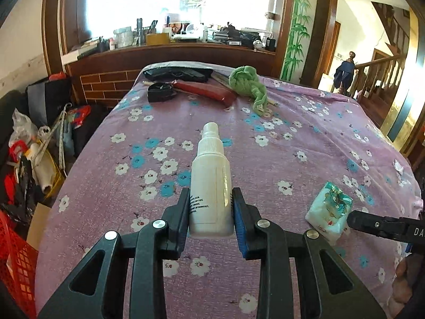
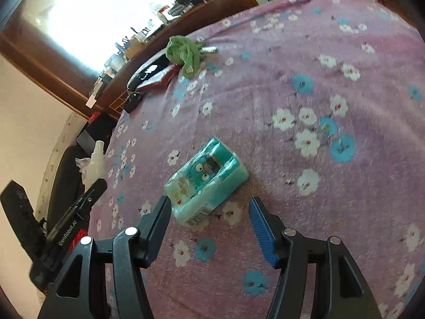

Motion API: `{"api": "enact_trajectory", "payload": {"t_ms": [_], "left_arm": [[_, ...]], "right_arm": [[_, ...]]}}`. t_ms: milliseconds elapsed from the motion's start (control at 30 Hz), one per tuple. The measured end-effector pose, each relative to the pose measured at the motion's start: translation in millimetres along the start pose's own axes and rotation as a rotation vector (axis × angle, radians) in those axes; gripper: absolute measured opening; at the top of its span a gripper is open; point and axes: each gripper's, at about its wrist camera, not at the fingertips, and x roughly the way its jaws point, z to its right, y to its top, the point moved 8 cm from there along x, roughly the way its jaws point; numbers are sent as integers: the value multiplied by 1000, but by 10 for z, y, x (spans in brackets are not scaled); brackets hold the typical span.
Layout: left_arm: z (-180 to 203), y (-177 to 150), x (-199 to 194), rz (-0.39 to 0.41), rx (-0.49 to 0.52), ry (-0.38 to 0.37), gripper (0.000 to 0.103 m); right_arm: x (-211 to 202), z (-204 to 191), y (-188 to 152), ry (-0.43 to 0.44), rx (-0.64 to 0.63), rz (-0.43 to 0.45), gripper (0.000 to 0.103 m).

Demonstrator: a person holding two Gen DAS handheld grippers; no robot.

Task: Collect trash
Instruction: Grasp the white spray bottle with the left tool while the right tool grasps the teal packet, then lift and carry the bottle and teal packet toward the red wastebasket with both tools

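1. The left gripper (image 1: 211, 212) is clamped on the lower body of a white spray bottle (image 1: 212, 180), whose nozzle points away from the camera along the line of the fingers; the bottle is held above the flowered bedspread (image 1: 305, 138)
2. The right gripper (image 2: 209, 212) stands with its jaws wide apart and nothing between the pads
3. The tissue pack (image 2: 205, 179), teal and white, lies flat on the bedspread just ahead of the right gripper's fingertips and slightly toward its left finger
4. The pack's long axis runs on a slant, from near-left to far-right in the right wrist view, so it sits askew to the gap between the jaws
5. The right gripper is clearly the nearer one; in the left wrist view the pack (image 1: 329, 210) lies off to the right, with the right gripper's finger (image 1: 372, 224) at its edge
6. Judged from this, the next move calls for a short advance and a slight roll so the jaws straddle the pack's narrow side
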Motion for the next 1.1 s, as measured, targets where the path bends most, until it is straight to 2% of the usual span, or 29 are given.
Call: {"api": "enact_trajectory", "payload": {"t_ms": [133, 233, 367, 467, 533, 633, 667, 700, 767, 833, 933, 1100], "left_arm": [[-8, 9, -7, 14, 15, 12, 29], [-76, 23, -42, 27, -12, 9, 29], [-189, 38, -50, 28, -52, 6, 29], [-256, 34, -43, 21, -81, -2, 29], [-273, 39, -44, 19, -89, -6, 29], [-253, 38, -48, 21, -75, -8, 29], [-238, 38, -52, 23, -67, -7, 29], [-219, 37, -57, 26, -60, -6, 29], [-177, 33, -67, 32, -46, -3, 29], [-132, 29, -79, 43, -32, 3, 29], [-73, 17, -75, 51, -9, 16, 29], [6, 7, -92, 66, 24, 32, 29]], "right_arm": [[127, -109, 90, -94, -11, -21, 68], [254, -189, 202, -180, -15, -31, 68], [466, -374, 307, -317, -120, -26, 68], [612, -516, 202, -361, -228, -60, 68], [583, -523, 135, -412, -285, -37, 68], [493, -461, 35, -405, -316, -27, 66], [452, -436, 11, -418, -332, -14, 53], [418, -408, 2, -430, -342, -2, 52], [338, -371, -19, -390, -329, 19, 42], [259, -374, -20, -362, -316, 55, 37], [140, -489, -3, -278, -321, 113, 34], [-54, -688, 38, -241, -375, 233, 34]]}}
